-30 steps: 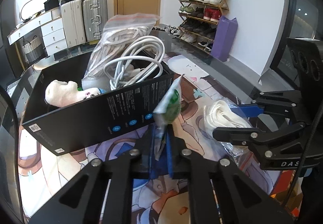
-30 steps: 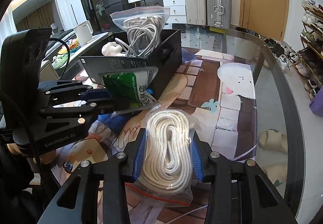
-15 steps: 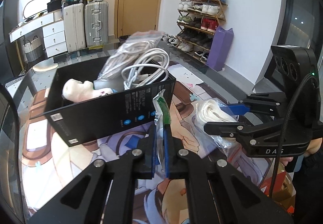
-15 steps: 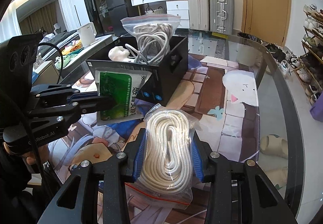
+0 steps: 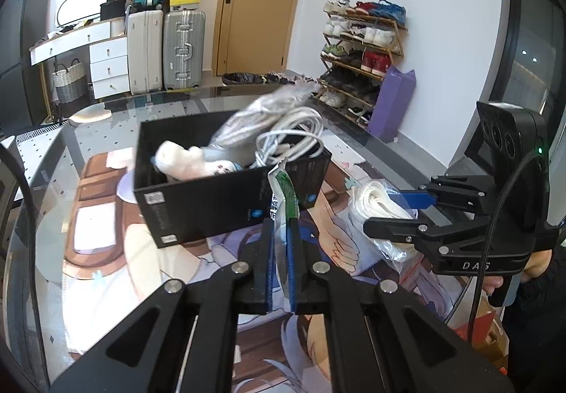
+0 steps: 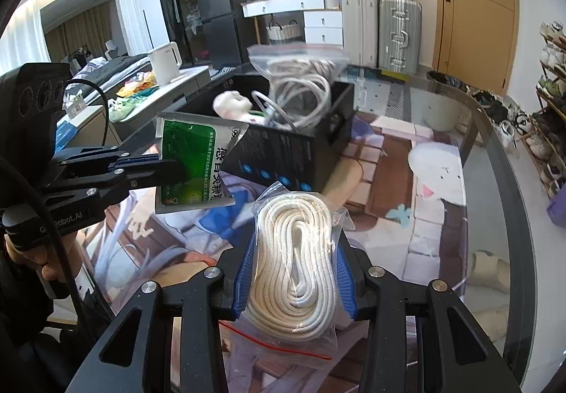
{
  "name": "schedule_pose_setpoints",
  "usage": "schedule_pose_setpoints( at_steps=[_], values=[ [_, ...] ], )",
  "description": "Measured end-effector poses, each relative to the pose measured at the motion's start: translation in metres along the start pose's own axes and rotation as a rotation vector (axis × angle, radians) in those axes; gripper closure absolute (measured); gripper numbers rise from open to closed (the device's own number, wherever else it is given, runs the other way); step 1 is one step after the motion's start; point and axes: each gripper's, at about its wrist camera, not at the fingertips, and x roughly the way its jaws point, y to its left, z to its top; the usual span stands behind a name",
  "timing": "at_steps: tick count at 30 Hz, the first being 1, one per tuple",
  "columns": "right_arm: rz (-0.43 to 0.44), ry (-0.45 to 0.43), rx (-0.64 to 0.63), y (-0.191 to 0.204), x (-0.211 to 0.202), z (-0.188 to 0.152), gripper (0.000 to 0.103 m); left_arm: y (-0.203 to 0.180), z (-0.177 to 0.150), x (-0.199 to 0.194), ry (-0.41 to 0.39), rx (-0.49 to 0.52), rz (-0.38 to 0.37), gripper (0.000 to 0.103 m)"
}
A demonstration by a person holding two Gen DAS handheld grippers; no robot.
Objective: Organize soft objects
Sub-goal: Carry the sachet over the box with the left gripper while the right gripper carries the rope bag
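From the left wrist, the left hand-held gripper (image 5: 279, 233) pinches a green-and-white sachet (image 5: 283, 195) edge-on, just in front of the black box (image 5: 219, 202) holding a blurred, seemingly bagged cable (image 5: 283, 131). From the right wrist, the right hand-held gripper (image 6: 293, 272) clamps a bagged white rope coil (image 6: 293, 258) above the table (image 6: 495, 180), near the box.

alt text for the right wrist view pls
The right hand-held gripper clamps a bagged coil of white rope above a printed mat. Left of it, the left hand-held gripper holds a green sachet beside a black box.
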Motion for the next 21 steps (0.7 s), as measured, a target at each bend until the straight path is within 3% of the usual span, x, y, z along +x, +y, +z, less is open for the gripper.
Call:
schedule_pose_setpoints(
  at_steps=[7,21],
  values=[
    [0.013,-0.051,-0.041,0.02,-0.011,0.012,0.062,0.01,0.009,-0.021,-0.055,-0.02,0.01,0.1],
    [0.036,-0.137,-0.075,0.056,-0.008,0.067,0.062,0.035,0.037,-0.035,-0.115,-0.043,0.069,0.1]
  ],
)
